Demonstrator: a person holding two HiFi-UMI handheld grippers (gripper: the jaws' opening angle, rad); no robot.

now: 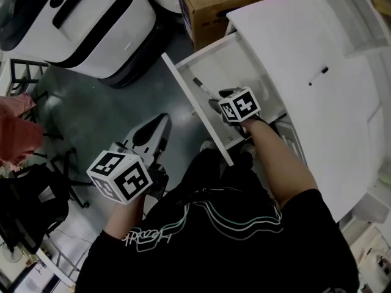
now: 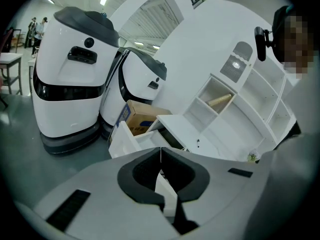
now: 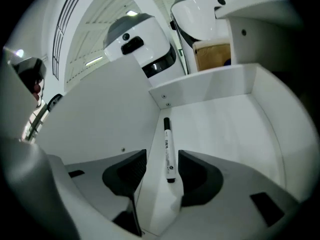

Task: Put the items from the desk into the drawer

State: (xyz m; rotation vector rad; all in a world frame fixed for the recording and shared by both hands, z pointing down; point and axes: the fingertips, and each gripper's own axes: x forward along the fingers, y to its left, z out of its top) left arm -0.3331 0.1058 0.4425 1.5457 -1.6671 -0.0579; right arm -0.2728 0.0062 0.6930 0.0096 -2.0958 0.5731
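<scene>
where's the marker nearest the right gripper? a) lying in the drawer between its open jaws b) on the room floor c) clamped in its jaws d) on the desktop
A: the right gripper view shows the marker lying on the bottom of the drawer, between the parted jaws of the right gripper, with a gap on each side.

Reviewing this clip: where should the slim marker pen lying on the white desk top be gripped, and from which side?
Mid-barrel, from straight above. The slim marker pen lies flat and slanted on the white desk top with nothing beside it, so close across its thin barrel, not along it.
</scene>
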